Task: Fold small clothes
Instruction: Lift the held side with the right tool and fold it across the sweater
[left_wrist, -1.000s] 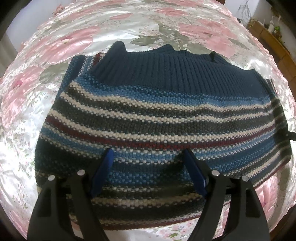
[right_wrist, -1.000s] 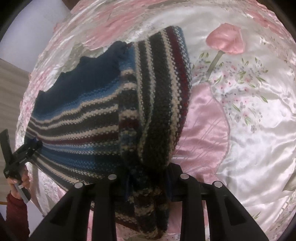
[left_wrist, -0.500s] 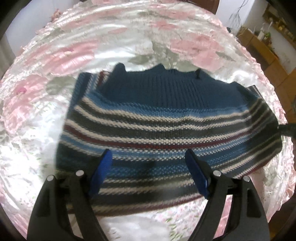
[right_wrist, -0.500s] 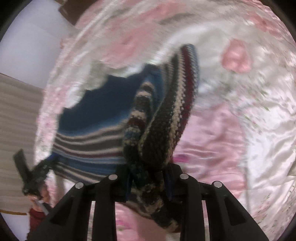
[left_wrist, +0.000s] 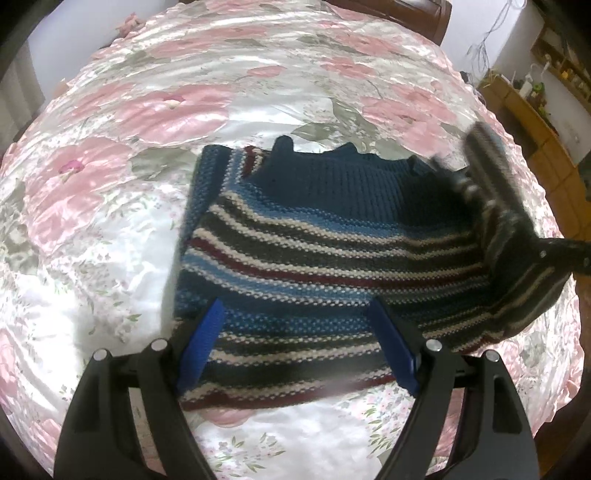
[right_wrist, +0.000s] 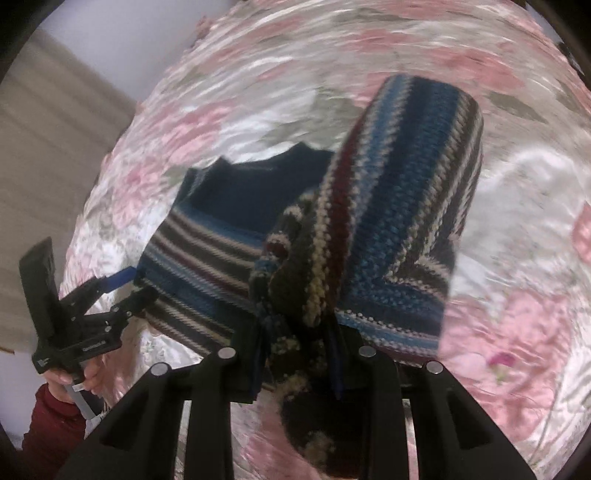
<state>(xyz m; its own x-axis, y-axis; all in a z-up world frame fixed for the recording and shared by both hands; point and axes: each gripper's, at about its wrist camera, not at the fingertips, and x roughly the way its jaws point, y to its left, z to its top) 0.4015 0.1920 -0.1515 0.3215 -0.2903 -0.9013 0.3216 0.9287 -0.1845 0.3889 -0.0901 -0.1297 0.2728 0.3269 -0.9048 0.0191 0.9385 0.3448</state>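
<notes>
Right wrist view showed the right gripper (right_wrist: 297, 354), jaws clamped on a bunched edge of the striped sweater (right_wrist: 207, 254), lifting it off the bed (right_wrist: 517, 206) to fold over, while the left gripper (left_wrist: 295, 347) waited wide-jawed.

Left tool (left_wrist: 295, 347): the two blue-padded fingers stand wide apart and hold nothing between them.
Left hand (right_wrist: 70, 376): it grips the handle of the left tool from below; a dark red sleeve (right_wrist: 51, 428) covers the wrist.
Right tool (right_wrist: 297, 356): the fingers are closed tight, with a bunch of knit fabric pinched between them.
</notes>
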